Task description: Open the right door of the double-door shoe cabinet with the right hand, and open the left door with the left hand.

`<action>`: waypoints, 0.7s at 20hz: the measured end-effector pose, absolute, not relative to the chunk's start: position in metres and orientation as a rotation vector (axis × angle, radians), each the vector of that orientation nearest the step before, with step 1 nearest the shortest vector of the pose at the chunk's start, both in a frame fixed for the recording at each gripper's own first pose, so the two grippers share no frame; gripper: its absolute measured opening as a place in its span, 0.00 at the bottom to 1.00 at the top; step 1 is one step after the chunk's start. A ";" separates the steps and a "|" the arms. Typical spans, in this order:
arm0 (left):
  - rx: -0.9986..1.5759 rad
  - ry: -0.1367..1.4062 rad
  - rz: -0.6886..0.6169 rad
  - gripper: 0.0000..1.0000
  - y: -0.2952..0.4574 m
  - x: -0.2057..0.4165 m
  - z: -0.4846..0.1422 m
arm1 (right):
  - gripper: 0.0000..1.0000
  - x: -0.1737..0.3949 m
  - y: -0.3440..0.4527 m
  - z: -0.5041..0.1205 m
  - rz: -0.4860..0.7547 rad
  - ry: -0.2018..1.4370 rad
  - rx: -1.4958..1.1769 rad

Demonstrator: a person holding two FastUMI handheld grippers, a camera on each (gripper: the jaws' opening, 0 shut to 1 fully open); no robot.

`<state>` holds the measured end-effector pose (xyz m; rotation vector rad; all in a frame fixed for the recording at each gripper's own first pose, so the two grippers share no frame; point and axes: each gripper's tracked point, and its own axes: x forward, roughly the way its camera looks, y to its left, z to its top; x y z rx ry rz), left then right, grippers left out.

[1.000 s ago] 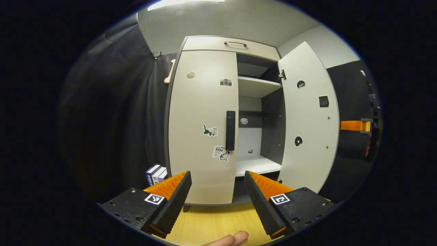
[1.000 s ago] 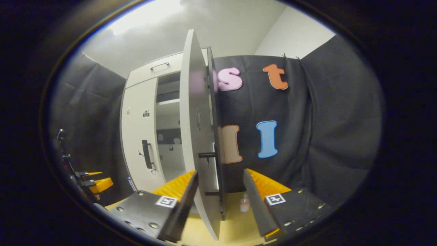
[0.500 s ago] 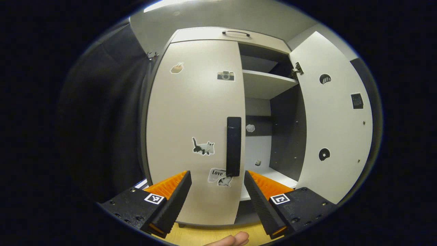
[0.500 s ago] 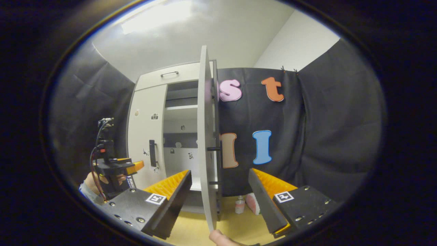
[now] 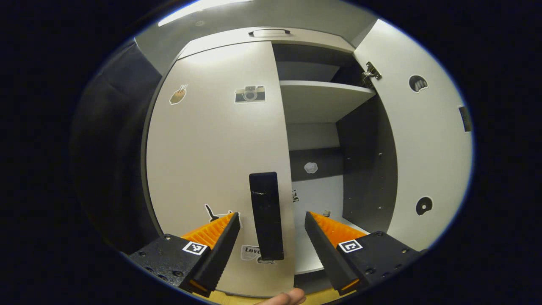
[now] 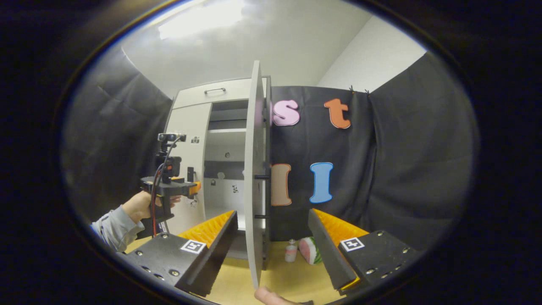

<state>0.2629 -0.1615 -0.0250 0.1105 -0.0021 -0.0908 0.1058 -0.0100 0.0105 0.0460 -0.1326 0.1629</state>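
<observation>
just handle (image 5: 266,216) between parted fingers (image 5: 220,248)

Pale right door (image 5: 427,140) stands swung wide; left door (image 5: 216,161), dark-handled, stays closed.

- In the left gripper view we look straight at the shoe cabinet (image 5: 271,38) from close up, facing the closed left door (image 5: 216,161); its black handle (image 5: 266,216) stands between the left gripper (image 5: 271,245) fingers at the bottom.
- In the right gripper view we stand farther back and off to the cabinet's right, looking along the right gripper (image 6: 271,250) at the open right door (image 6: 254,178), seen nearly edge-on.
- Both views share the cabinet's open right half with its shelf (image 5: 322,87), the left door and the right door; the right gripper view also takes in the left gripper and the hand (image 6: 139,205) holding it.
</observation>
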 end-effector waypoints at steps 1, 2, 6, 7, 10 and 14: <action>0.116 0.018 -0.078 0.96 -0.157 0.269 -0.030 | 0.99 0.105 -0.010 0.010 0.168 -0.131 0.051; 0.102 0.041 -0.072 0.96 -0.156 0.276 -0.034 | 0.99 0.105 -0.011 0.009 0.173 -0.129 0.054; 0.074 0.068 -0.079 0.91 -0.158 0.277 -0.033 | 0.99 0.105 -0.013 0.005 0.187 -0.124 0.069; 0.070 0.075 -0.079 0.88 -0.158 0.280 -0.034 | 0.99 0.104 -0.012 0.004 0.191 -0.123 0.075; 0.032 0.098 -0.093 0.36 -0.160 0.279 -0.036 | 0.99 0.107 -0.014 0.002 0.176 -0.119 0.086; 0.024 0.109 -0.111 0.26 -0.159 0.275 -0.037 | 0.99 0.111 -0.015 -0.004 0.163 -0.097 0.109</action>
